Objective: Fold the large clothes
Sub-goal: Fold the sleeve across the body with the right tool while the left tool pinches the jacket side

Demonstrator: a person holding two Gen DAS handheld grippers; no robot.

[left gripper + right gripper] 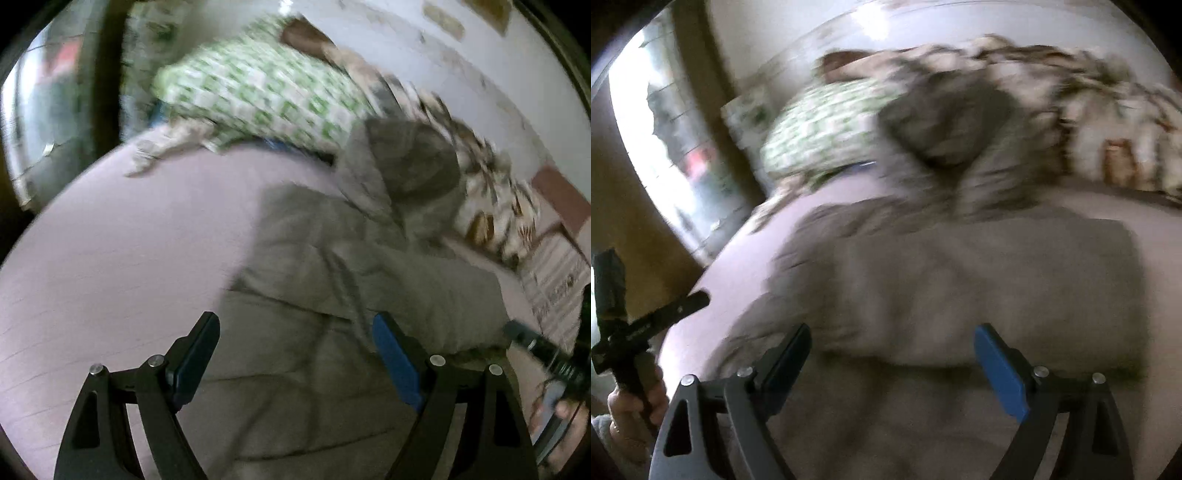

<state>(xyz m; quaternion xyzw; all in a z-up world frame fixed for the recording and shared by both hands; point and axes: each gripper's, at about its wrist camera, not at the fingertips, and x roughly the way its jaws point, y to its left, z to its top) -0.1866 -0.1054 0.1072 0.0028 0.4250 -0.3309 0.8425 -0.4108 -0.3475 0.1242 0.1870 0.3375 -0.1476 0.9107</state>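
Left gripper (293, 345): jaws spread wide, nothing between them, above the near part of the grey garment (332, 266); whether the fingertips touch the cloth cannot be told.

Right gripper (892, 354): jaws likewise wide apart, holding nothing, over the garment's (942, 280) near portion.

Grey garment: quilted, lying spread on the pale bed sheet (129, 240), hood (417, 162) at the far end. Its left edge runs diagonally in the left wrist view; a broad bare stretch of sheet lies to its left.

Green checked pillow (258, 96): beyond the garment, near the hood. Brown-and-cream patterned bedding (491, 195): far right, just beside the hood.

Window (665, 147): far left, beyond the bed edge.

Both views heavily blurred; garment folds, seams and sleeves hard to make out. Each view catches the other gripper only at its rim, cut off.
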